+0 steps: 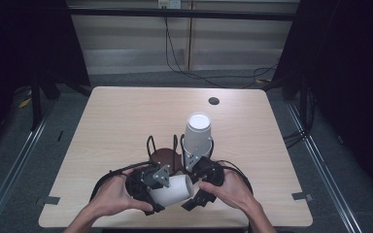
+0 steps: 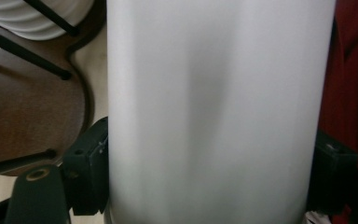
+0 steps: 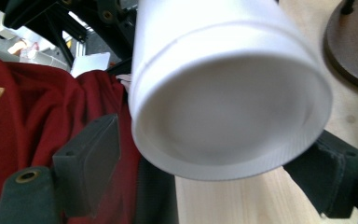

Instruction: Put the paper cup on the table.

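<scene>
On the tabletop [image 1: 126,116] a wire rack [image 1: 167,156] holds a stack of white cups [image 1: 197,133]. Just in front, the left tool [image 1: 161,194] grips a white cup [image 1: 175,190] on its side by the wall. The right tool [image 1: 197,193] stands open around the cup's closed end, pads [image 3: 93,158] clear.

We saw a pale wooden surface [image 1: 126,116] with rounded corners and a dark round hole [image 1: 213,101] near its far edge. Grey floor [image 1: 24,145] lay around it, with metal rails [image 1: 14,160] running along both sides. Behind stood a light panelled wall [image 1: 136,43], black cables [image 1: 194,73] hanging from it onto the floor. Dark curtains [image 1: 354,73] closed in both sides.
</scene>
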`<act>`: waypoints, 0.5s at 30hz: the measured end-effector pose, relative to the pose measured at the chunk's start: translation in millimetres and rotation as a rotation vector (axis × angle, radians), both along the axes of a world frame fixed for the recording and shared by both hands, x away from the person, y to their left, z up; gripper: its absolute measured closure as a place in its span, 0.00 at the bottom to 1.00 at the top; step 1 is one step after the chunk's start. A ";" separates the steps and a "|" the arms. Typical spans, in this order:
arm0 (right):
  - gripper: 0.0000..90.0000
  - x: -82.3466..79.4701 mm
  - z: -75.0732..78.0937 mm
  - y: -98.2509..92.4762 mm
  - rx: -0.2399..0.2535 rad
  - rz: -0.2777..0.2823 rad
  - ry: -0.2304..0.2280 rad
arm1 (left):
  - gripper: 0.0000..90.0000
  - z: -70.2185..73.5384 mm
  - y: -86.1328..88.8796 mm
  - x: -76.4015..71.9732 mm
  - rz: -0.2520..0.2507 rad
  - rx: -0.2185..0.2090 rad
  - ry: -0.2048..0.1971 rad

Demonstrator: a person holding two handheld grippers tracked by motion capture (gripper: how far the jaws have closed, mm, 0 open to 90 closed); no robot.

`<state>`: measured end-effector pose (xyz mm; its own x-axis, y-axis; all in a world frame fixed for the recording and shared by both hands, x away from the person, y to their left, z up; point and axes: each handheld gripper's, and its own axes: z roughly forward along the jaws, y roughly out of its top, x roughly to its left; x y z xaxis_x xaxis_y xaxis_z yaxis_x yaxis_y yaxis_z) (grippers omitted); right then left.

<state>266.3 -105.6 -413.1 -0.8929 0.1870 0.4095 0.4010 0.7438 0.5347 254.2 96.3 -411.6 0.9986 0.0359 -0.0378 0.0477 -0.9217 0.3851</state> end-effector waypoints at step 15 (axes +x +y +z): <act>0.19 -1.3 -3.5 6.3 -0.011 0.018 -0.010 | 0.21 -7.8 -8.8 -5.6 -0.038 0.027 -0.005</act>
